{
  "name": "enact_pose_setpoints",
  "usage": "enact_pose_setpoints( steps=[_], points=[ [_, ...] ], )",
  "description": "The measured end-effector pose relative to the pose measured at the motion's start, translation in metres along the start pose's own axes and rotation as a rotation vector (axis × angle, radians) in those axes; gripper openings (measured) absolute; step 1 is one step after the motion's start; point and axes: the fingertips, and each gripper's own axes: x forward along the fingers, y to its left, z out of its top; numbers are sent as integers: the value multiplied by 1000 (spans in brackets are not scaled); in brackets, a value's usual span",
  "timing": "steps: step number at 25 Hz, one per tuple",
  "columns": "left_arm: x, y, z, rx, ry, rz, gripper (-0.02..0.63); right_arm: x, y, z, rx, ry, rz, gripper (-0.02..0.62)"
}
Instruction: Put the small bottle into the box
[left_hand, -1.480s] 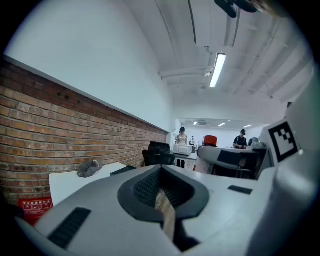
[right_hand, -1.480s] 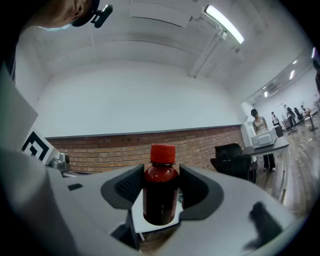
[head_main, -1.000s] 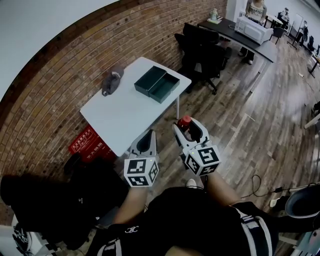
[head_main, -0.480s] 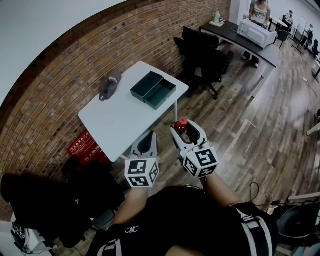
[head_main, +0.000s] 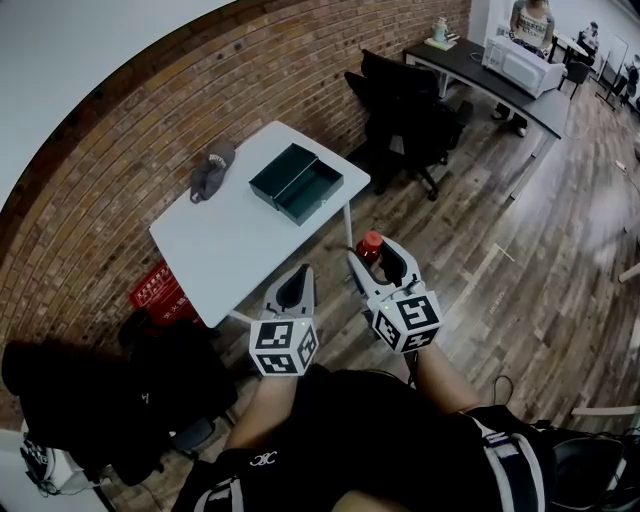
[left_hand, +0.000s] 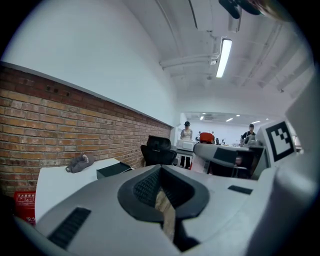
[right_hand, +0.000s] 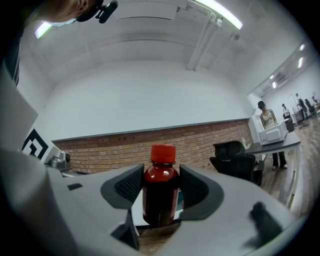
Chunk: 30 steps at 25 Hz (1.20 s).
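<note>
Person is wearing a black top (head_main: 370, 430) and white-striped black straps (head_main: 512, 462); left gripper (head_main: 304, 270) and right gripper (head_main: 376, 250) are showing grey moulded shells, black ribbed pads (right_hand: 131, 184), black-and-white square-marker cubes (head_main: 282, 345).

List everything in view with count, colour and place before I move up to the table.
small bottle: 1, dark red with red cap, upright between the right claw's pads
box: 1, dark green, open, on the table
cap: 1, grey, on the table, beside the box but apart from it
table: 1, white, against the brick wall
crate: 1, red, on the floor by the table
office chairs: black, number unclear, beyond the table
desk: 1, dark, far right
appliance: 1, white, on the desk
person: 1, standing behind the desk
left claw: 1, grey, shut, empty
right claw: 1, grey, shut on the small bottle
</note>
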Motion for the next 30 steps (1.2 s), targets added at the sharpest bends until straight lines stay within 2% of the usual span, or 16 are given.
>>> enact_pose_setpoints(
  steps=[5,11,23,30],
  points=[
    [22,5,-10,-16,31,-2,12,15,-16,-5,12,9,6,219],
    [57,30,-1,-24,9,-7,12,54,-27,-12,16,23,20,219],
    [139,139,36,-47,-17,-33,12,192,-26,-2,-33,34,36,219],
    [175,202,36,-86,22,-35,12,266,-21,-17,-28,98,48,219]
  ],
)
